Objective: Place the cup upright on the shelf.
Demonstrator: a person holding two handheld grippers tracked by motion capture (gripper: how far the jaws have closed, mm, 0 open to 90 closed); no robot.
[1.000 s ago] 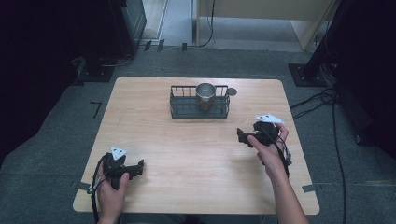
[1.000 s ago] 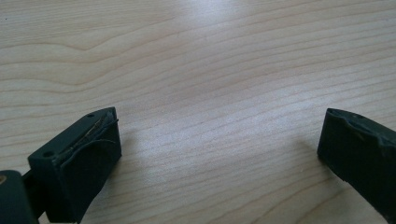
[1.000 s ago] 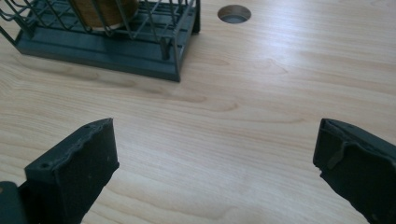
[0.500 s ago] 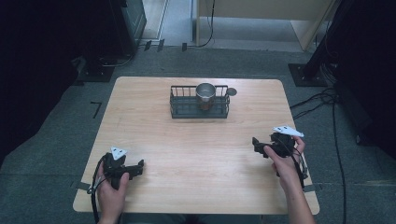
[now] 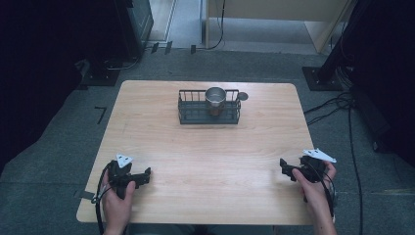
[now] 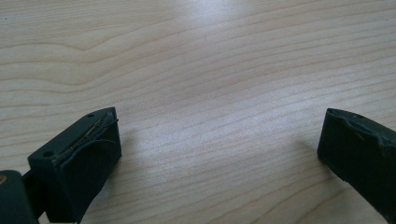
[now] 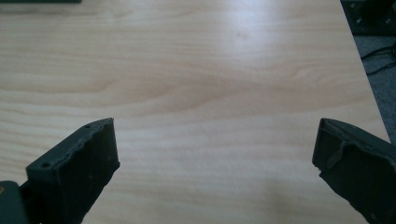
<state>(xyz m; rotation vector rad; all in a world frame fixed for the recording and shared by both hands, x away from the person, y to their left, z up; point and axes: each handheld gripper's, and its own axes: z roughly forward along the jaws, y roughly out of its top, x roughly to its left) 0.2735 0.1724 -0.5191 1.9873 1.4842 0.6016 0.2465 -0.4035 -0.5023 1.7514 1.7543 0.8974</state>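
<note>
Standing upright in wire rack [image 5: 186, 113], far tabletop [image 5: 205, 152] centre: metal cup [image 5: 215, 96]. Likely light, rigid, slippery; grip rim. Left tool [image 5: 145, 174], right tool [image 5: 285, 167]: jaws apart, empty, near edge.

The left gripper [image 5: 143, 175] and the right gripper [image 5: 285, 168] are both held low, jaws wide apart.

A light wooden table [image 5: 205, 147] carries a black wire basket [image 5: 209, 113] near its far edge.
</note>
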